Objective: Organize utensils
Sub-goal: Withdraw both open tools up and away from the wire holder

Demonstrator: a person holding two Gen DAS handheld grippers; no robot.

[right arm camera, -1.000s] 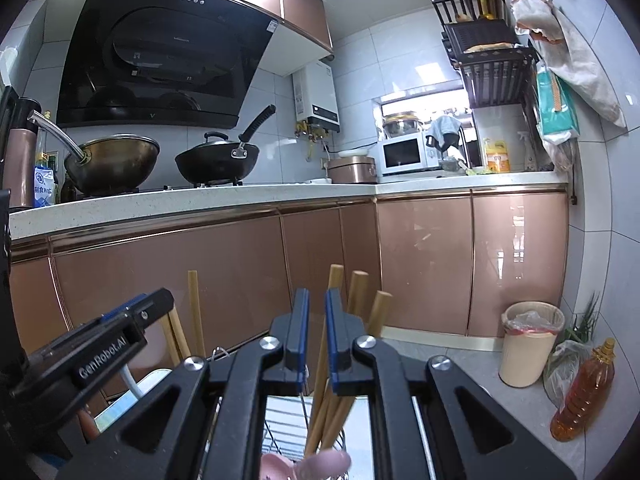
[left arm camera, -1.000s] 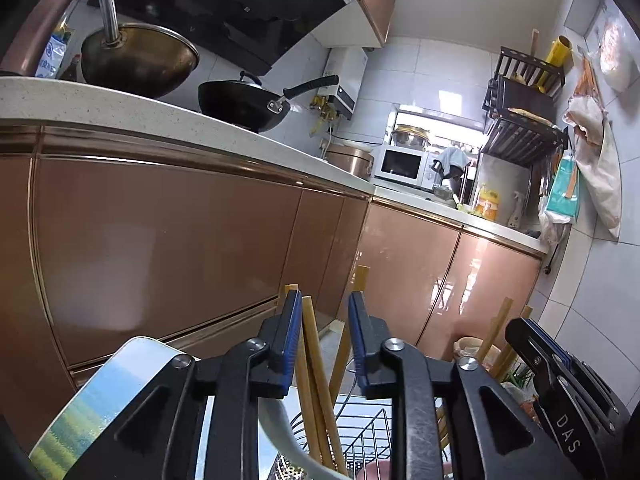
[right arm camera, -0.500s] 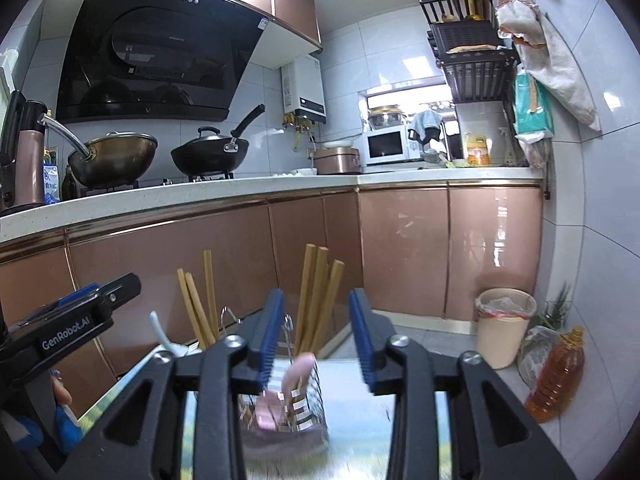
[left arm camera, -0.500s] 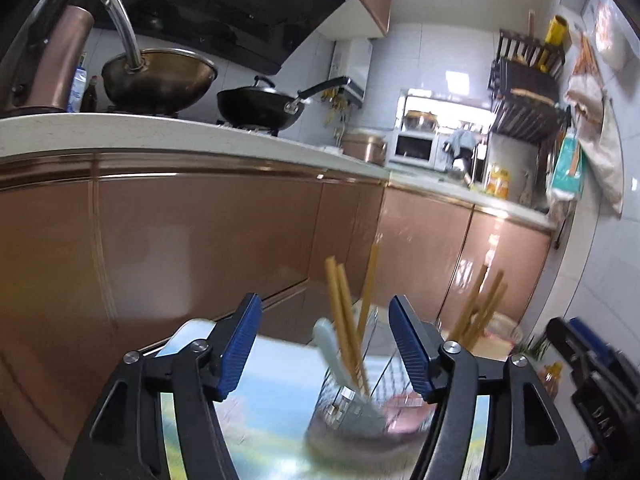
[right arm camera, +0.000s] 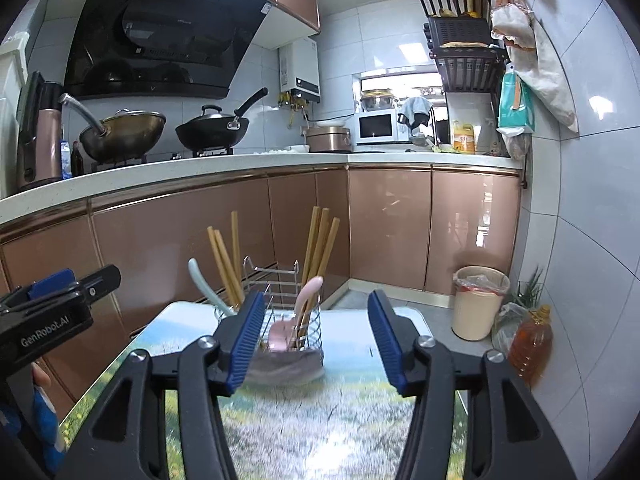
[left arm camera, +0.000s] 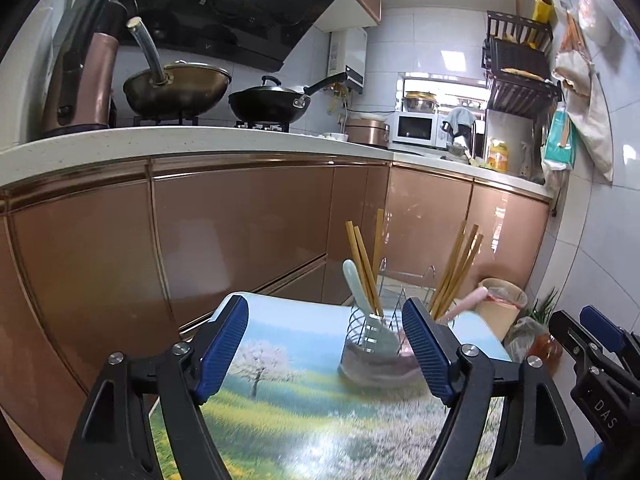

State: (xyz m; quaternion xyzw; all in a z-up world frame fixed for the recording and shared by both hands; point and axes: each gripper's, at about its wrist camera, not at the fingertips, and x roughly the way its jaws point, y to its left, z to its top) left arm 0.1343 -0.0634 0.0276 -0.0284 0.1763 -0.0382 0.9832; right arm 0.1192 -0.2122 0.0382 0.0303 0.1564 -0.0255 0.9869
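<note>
With both the left gripper [left arm camera: 324, 354] and right gripper [right arm camera: 316, 342] seen spread and empty, having just been opening, the wire utensil caddy [right arm camera: 288, 320] at frame centre, seemingly light, could be toppled by a careless re-approach.

The wire utensil caddy [right arm camera: 294, 322] is thin bright metal, shiny. The chopsticks [right arm camera: 320, 240] in it look like pale matt wood or bamboo. The pink spoon [right arm camera: 298, 312] and the pale blue spoon [left arm camera: 360, 300] are smooth, with a soft sheen, plastic or ceramic. The worktop [right arm camera: 320, 412] carries a glossy printed landscape surface. The right gripper [right arm camera: 316, 338] has matt black plastic arms and ribbed blue pads [right arm camera: 248, 340]. The cabinet doors [right arm camera: 388, 232] behind are glossy copper-coloured panels.
</note>
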